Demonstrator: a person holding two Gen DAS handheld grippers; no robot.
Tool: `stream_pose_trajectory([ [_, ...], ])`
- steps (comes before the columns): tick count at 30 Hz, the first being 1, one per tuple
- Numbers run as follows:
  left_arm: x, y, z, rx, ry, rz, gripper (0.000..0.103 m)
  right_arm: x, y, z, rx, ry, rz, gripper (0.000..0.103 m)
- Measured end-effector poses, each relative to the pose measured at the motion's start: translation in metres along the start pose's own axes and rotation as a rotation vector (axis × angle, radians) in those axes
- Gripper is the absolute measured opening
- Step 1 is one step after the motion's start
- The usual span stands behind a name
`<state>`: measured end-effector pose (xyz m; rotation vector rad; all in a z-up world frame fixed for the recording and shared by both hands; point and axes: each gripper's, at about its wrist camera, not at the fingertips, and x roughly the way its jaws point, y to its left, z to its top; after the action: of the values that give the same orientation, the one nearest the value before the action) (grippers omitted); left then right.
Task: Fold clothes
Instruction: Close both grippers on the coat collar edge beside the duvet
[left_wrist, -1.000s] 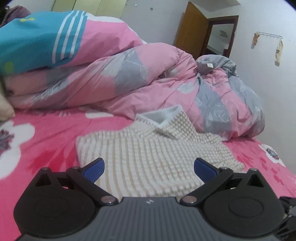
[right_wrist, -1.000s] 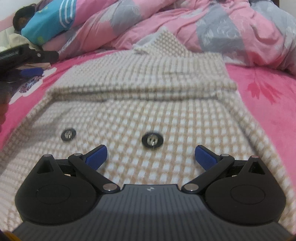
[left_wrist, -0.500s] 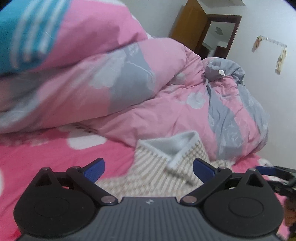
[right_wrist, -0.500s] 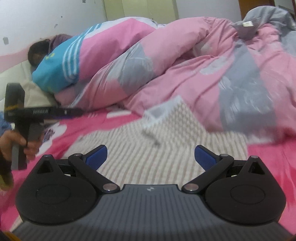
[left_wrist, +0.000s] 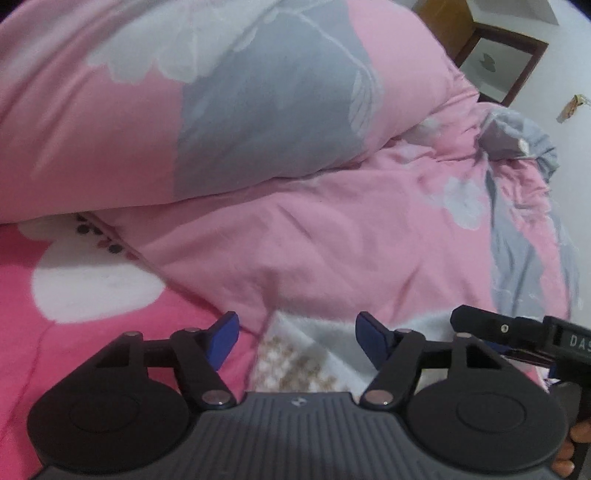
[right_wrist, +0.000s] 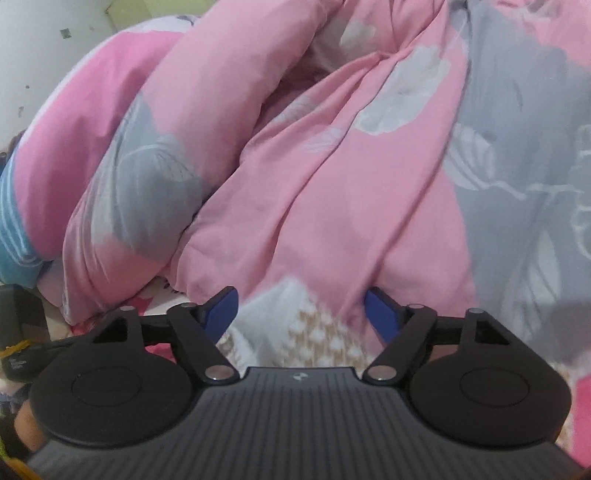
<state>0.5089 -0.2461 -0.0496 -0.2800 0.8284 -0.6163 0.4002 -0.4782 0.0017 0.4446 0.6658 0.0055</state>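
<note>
The left gripper (left_wrist: 295, 332) has its blue pads parted and closing, with the collar end of the beige-and-white checked garment (left_wrist: 295, 354) lying between them; the pads do not appear to press on the cloth, though blur softens the edges. The right gripper (right_wrist: 301, 310) is likewise partly open and closing, the same garment's collar (right_wrist: 314, 332) between its pads without visible contact. Most of the garment is hidden below both gripper bodies, so its fold cannot be judged. In the left wrist view the right gripper shows as a dark bar at the right edge, with fingertips (left_wrist: 569, 450) of a hand cut off by the frame. The garment lies on the pink flowered bed sheet (left_wrist: 92, 332), against the heaped pink and grey quilt (left_wrist: 314, 229). A turquoise striped cloth (right_wrist: 13, 236) peeks in at the far left.
</note>
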Motion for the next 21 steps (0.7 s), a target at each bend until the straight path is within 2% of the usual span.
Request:
stream_pose_trajectory([
  [3,0.015,0.000,-0.001,-0.018,0.039,0.008,0.065,0.011,0.000,0.003,-0.016,0.016,-0.017,0.072],
  [7,0.023,0.000,-0.004,-0.047,0.037,0.016,0.063,0.015,-0.006,0.005,-0.002,0.021,-0.016,0.066],
  [9,0.024,0.000,-0.005,-0.060,0.034,0.015,0.058,0.016,-0.009,0.006,0.012,0.023,-0.012,0.059],
  [11,0.023,-0.001,-0.006,-0.073,0.029,0.014,0.056,0.015,-0.010,0.007,0.029,0.026,-0.005,0.058],
  [14,0.020,-0.004,-0.009,-0.058,0.010,0.023,0.042,0.015,-0.012,0.008,0.048,0.030,0.005,0.054],
  [16,0.017,-0.006,-0.010,-0.050,-0.002,0.026,0.034,0.015,-0.010,0.008,0.050,0.036,0.013,0.048],
  [17,0.015,-0.008,-0.010,-0.047,-0.009,0.028,0.032,0.015,-0.009,0.008,0.044,0.043,0.018,0.043],
  [19,0.010,-0.009,-0.013,-0.044,-0.023,0.029,0.020,0.016,-0.009,0.007,0.046,0.051,0.031,0.032],
  [20,0.007,-0.010,-0.014,-0.047,-0.032,0.029,0.017,0.016,-0.008,0.008,0.050,0.053,0.040,0.021],
  [21,0.002,-0.010,-0.014,-0.049,-0.042,0.027,0.014,0.015,-0.006,0.008,0.048,0.054,0.045,0.018],
])
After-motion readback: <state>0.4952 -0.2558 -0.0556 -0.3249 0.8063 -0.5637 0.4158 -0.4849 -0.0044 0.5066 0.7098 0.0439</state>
